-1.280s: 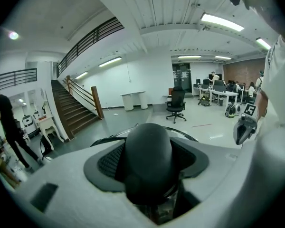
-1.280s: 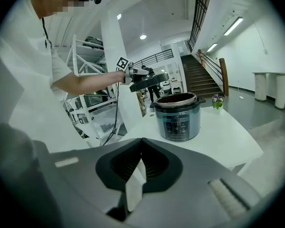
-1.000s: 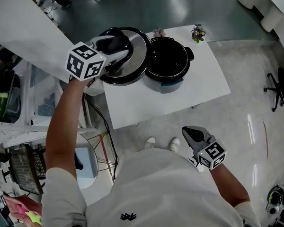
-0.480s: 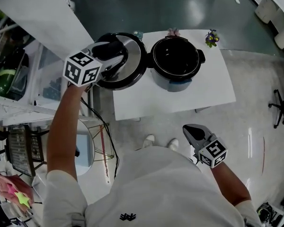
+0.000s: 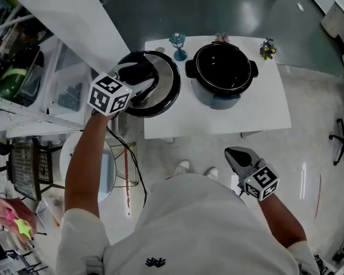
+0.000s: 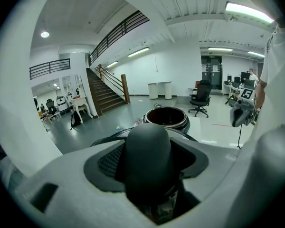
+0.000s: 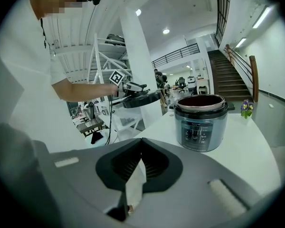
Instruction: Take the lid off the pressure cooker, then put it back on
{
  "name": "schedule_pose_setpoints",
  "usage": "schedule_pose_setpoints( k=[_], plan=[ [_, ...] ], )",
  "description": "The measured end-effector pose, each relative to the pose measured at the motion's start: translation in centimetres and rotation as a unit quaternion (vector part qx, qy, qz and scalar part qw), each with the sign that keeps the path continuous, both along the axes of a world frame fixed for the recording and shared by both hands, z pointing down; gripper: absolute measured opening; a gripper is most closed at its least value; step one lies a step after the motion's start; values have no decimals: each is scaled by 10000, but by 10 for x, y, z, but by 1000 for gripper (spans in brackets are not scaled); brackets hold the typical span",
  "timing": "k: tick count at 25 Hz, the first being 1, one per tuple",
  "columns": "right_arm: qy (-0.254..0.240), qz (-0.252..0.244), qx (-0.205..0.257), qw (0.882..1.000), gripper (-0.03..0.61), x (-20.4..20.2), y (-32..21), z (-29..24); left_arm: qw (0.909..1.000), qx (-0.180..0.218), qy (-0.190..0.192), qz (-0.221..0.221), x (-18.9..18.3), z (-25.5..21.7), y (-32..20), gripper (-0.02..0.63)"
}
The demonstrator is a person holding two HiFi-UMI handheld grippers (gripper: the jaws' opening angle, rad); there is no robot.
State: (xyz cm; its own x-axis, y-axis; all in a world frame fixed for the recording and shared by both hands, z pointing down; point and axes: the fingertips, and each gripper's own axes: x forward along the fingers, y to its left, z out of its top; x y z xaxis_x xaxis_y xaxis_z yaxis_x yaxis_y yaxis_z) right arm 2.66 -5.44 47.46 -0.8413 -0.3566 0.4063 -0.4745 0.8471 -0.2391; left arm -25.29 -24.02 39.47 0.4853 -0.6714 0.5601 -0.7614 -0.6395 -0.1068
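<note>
Lid in hand: my left gripper [image 5: 136, 74] is clamped on the domed black plastic knob [image 6: 147, 160] of the round polished-steel, black-rimmed lid [image 5: 167, 79]. The lid sits at the left edge of the white table [image 5: 264, 116], just beside the open grey-blue cylindrical cooker [image 5: 218, 100]. I judge the lid rigid, fairly heavy and slick on its metal, so the knob is the sound hold; my right gripper [image 5: 235, 155] hangs idle, jaws together on nothing.

1 lid [image 5: 167, 82], 1 pressure cooker [image 5: 220, 99]
</note>
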Motion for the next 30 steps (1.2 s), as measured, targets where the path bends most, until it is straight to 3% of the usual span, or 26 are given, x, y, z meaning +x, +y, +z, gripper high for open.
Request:
schedule_pose_setpoints(
  k=[13,30],
  plan=[
    [89,62,-10,9999,12,4,0,4,9997,-134,15,-212,7,72,18,288],
    [362,450,-107,9983,12,18,3,13,9986,-506,-32,-148,30,167,9,288]
  ],
)
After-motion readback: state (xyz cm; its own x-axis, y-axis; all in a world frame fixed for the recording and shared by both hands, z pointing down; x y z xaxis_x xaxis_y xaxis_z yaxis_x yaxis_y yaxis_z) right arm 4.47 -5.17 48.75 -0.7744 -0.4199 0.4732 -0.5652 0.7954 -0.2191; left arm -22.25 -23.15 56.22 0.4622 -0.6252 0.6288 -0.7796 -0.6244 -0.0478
